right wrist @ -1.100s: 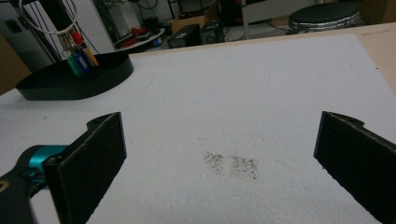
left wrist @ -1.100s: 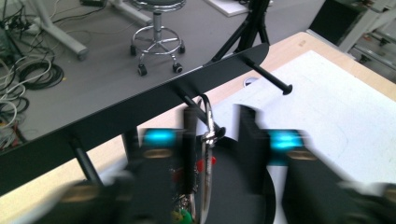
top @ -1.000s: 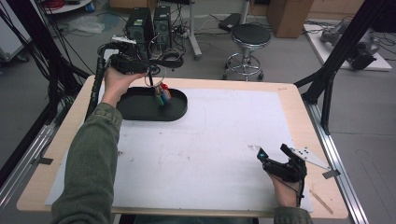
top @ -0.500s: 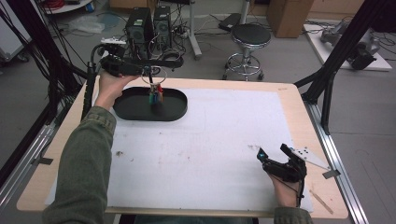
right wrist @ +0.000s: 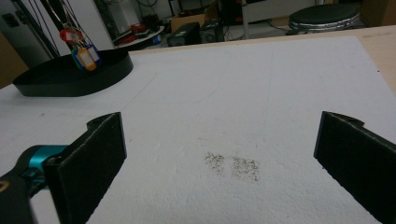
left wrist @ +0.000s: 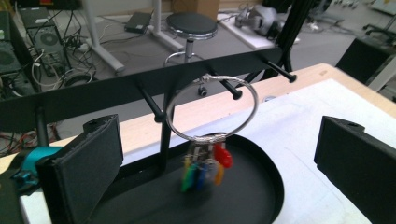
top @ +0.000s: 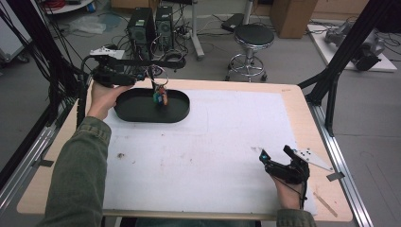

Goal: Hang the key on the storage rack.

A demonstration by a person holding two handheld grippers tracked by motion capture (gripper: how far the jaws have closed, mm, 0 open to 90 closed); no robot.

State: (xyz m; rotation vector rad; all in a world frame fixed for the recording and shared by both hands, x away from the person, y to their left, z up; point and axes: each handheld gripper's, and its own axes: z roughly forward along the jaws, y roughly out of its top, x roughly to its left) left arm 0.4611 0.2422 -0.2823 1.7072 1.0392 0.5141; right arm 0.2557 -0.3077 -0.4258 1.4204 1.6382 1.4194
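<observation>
A metal key ring (left wrist: 205,137) with several coloured tags (top: 161,97) hangs from a peg of the black rack (left wrist: 140,88) that stands in the black oval tray (top: 142,116). My left gripper (top: 138,75) is at the tray's left end, just short of the ring. Its jaws have just been opening; they now stand wide apart, and in the left gripper view (left wrist: 219,126) the ring hangs free beyond them. At the table's front right my right gripper (top: 274,152) rests low over the white mat, open, with bare mat between its jaws (right wrist: 219,119). The tags (right wrist: 84,56) show far off.
A white mat (top: 213,142) covers most of the wooden table (top: 298,99). Behind the far edge are a black stool (top: 254,35) and computer towers (top: 149,23). Black frame posts (top: 340,61) rise at the right; a dark smudge (right wrist: 233,165) marks the mat.
My left gripper has let go of the key ring and drawn back to the left, its jaws now wide. The ring stays hanging on the peg. The right hand has not moved.
</observation>
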